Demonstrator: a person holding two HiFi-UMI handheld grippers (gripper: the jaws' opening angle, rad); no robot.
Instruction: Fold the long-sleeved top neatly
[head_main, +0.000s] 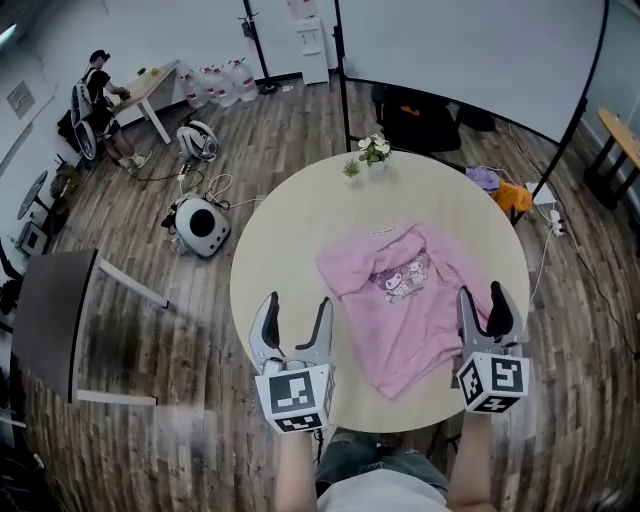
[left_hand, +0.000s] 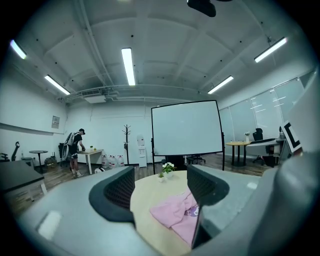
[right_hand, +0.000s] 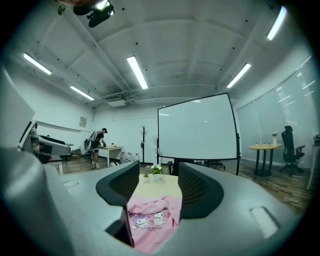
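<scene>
Round table (head_main: 270, 270), one pink top (head_main: 400, 300) crumpled on it, two small plants (head_main: 368, 155) at far edge, left gripper (head_main: 292, 328) and right gripper (head_main: 484, 305) both wide open, empty.

My top (head_main: 405, 300) is pale pink all over, with a small cartoon print on the chest in purple, white and black. The tabletop (head_main: 280, 250) is plain cream. My left gripper (head_main: 297, 305) and right gripper (head_main: 482, 295) are grey, their jaws lined with black meshed pads. Their cubes (head_main: 295, 396) are white with black square markers. The flowers (head_main: 375, 147) are white over green leaves. The floor (head_main: 150, 330) is streaky grey-brown wood plank. The screen (left_hand: 186, 127) is white, framed in black.
</scene>
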